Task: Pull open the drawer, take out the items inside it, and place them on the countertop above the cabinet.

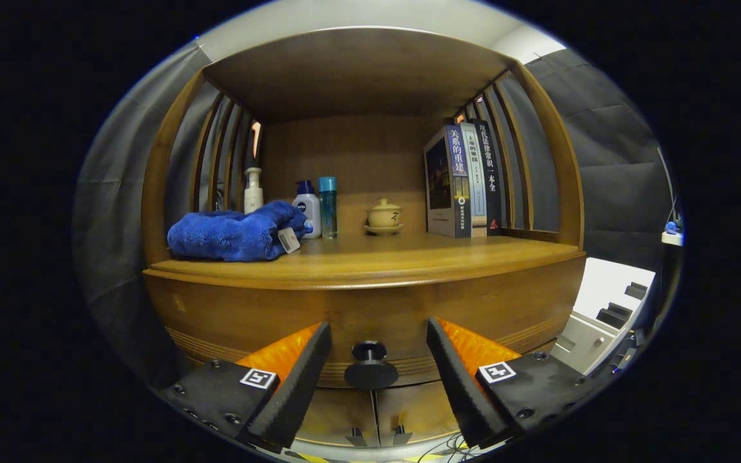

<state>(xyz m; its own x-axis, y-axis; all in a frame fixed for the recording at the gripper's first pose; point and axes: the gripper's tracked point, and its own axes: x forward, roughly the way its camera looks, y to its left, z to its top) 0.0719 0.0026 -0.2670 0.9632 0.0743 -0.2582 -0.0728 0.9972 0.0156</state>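
Observation:
A wooden cabinet faces me, its drawer front flush with the cabinet just below the countertop. A round dark knob sticks out of the drawer's middle. My gripper is open, one finger on each side of the knob and not touching it. The drawer is shut, so its contents are hidden. On the countertop lie a folded blue towel at the left, three bottles behind it, a small lidded teacup on a saucer in the middle and upright books at the right.
A wooden shelf roof and slatted sides enclose the countertop. Bare countertop lies in front of the teacup and books. Two lower cabinet doors sit under the drawer. A white unit with dark slots stands to the right of the cabinet.

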